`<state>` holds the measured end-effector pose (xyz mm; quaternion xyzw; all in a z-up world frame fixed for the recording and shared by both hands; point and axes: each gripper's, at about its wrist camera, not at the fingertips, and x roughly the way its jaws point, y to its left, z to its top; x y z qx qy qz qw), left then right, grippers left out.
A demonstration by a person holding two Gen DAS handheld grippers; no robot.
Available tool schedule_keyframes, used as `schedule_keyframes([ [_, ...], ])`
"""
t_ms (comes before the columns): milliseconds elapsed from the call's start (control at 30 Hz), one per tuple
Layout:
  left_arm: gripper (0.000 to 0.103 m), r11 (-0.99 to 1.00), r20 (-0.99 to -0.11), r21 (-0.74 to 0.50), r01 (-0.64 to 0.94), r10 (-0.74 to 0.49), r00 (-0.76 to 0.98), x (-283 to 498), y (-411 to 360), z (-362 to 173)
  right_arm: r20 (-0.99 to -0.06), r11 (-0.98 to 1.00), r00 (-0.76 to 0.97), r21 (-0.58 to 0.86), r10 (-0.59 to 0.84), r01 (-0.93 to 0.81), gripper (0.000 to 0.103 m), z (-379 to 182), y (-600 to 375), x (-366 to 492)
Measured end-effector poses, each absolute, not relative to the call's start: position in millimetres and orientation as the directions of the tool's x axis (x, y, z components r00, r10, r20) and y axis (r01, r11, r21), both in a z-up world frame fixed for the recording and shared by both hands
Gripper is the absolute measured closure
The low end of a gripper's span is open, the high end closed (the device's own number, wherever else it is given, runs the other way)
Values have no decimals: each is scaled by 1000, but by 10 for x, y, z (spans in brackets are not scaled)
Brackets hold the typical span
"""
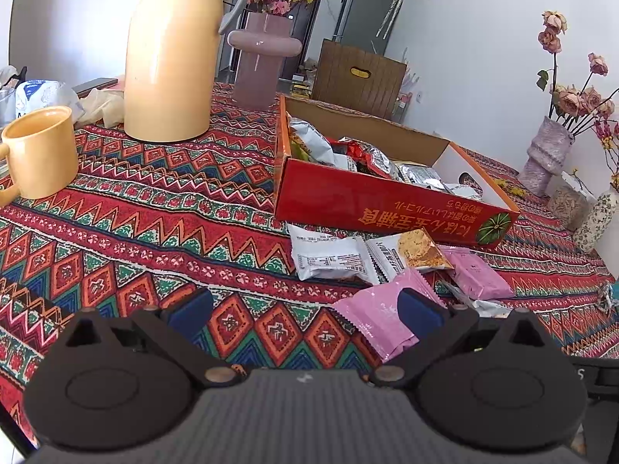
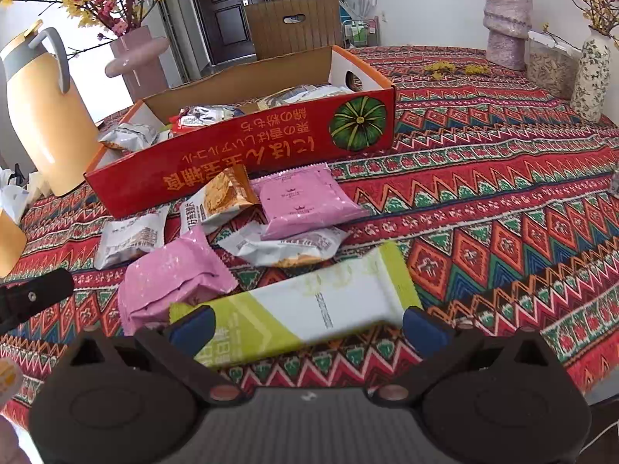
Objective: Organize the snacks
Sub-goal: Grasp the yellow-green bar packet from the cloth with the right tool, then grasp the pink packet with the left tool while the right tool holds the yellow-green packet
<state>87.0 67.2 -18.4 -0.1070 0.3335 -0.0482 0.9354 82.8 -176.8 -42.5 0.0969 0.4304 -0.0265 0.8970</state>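
Note:
A red cardboard box (image 1: 387,203) (image 2: 247,154) with a pumpkin picture holds several silver and white snack packets. Loose packets lie on the cloth in front of it: two pink ones (image 2: 305,203) (image 2: 174,270), white ones (image 2: 129,237) and an orange cracker packet (image 2: 224,193). My left gripper (image 1: 305,311) is open, its right finger (image 1: 419,315) over the near pink packet (image 1: 379,317). My right gripper (image 2: 309,328) is open around a long green-and-white packet (image 2: 309,307), which looks slightly blurred and stretches from finger to finger.
A patterned red tablecloth (image 1: 154,212) covers the table. At the left stand a yellow mug (image 1: 42,150), a tall yellow jug (image 1: 170,58) and a pink vase (image 1: 263,58). More vases (image 2: 506,19) stand at the far right. A chair (image 2: 294,23) is behind the box.

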Motion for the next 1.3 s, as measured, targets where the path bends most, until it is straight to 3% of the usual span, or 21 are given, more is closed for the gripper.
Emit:
schedule_keyframes([
  [300, 0, 967, -628, -252, 38, -193, 753, 924, 711, -285, -799, 947, 601, 203, 13, 249, 0, -514, -1833, 1062],
  [600, 0, 964, -637, -264, 25, -194, 746, 966, 767, -327, -808, 982, 585, 53, -66, 184, 0, -575, -1648, 1178],
  [867, 0, 969, -650, -245, 32, -188, 736, 995, 652, -345, -791, 1000, 612, -20, -1, -24, 26, -519, -1768, 967],
  [1133, 0, 977, -661, -209, 40, -172, 731, 1009, 504, -339, -775, 997, 630, 0, 46, -74, 65, -475, -2101, 865],
  [1300, 0, 981, -668, -190, 41, -160, 727, 1042, 421, -338, -745, 999, 667, -36, -13, -20, 67, -498, -2381, 905],
])
